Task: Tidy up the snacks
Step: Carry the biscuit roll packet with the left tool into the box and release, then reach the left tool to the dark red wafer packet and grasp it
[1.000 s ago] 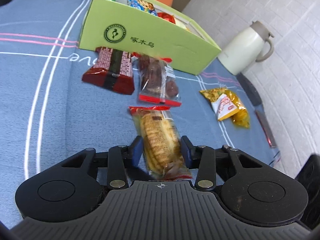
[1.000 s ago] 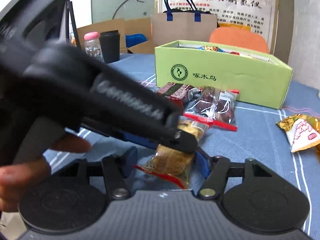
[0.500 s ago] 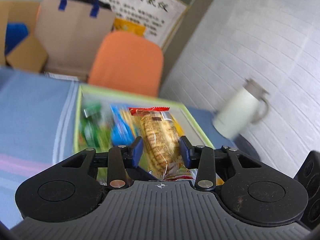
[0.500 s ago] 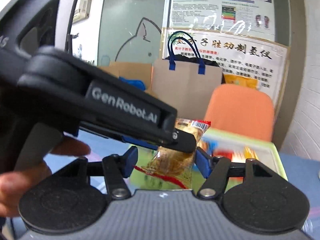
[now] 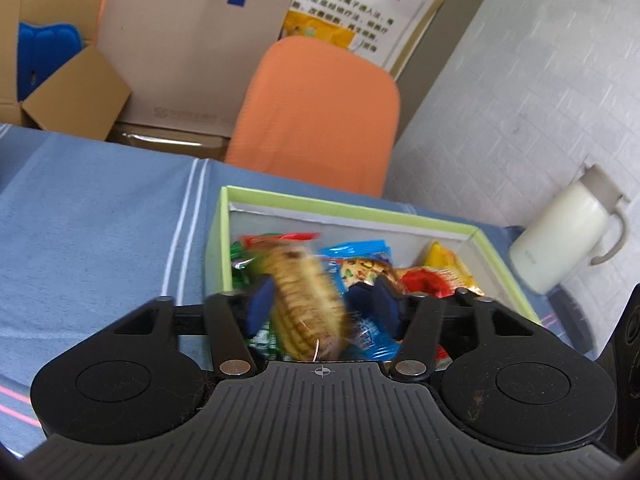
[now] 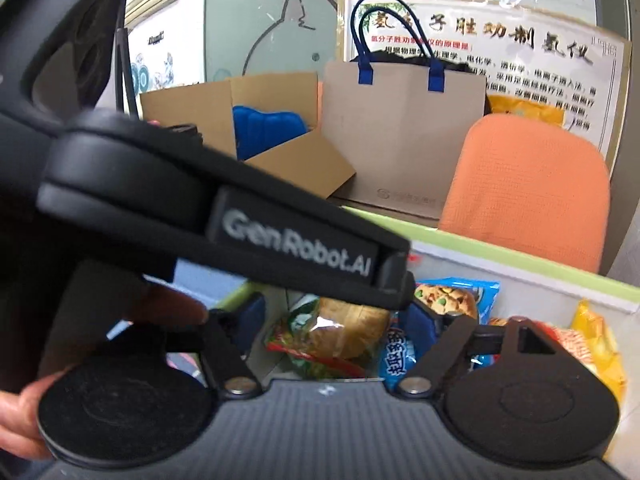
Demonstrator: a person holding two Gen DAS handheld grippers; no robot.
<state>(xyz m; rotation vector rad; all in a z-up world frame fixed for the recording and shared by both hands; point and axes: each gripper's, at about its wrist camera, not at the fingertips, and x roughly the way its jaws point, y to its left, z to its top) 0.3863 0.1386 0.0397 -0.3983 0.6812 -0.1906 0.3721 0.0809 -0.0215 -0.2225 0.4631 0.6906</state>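
Note:
The green snack box (image 5: 352, 210) lies open below both grippers, with several packets inside. My left gripper (image 5: 322, 306) is open over the box's left end. The clear packet of round biscuits (image 5: 304, 300) is blurred between its spread fingers, touching neither pad. It also shows in the right wrist view (image 6: 344, 332), lying on a green packet in the box. My right gripper (image 6: 334, 322) is open and empty just behind. The left gripper's body (image 6: 224, 216) crosses its view and hides much of the box (image 6: 540, 274).
An orange chair (image 5: 320, 112) stands behind the box. A white thermos jug (image 5: 568, 232) stands on the blue tablecloth (image 5: 100, 216) to the right. A paper bag (image 5: 192, 36) and cardboard box (image 5: 52, 80) sit at the back.
My left gripper carried the biscuit packet from the table up over the green box, then opened. The packet is dropping into the box. My right gripper followed alongside.

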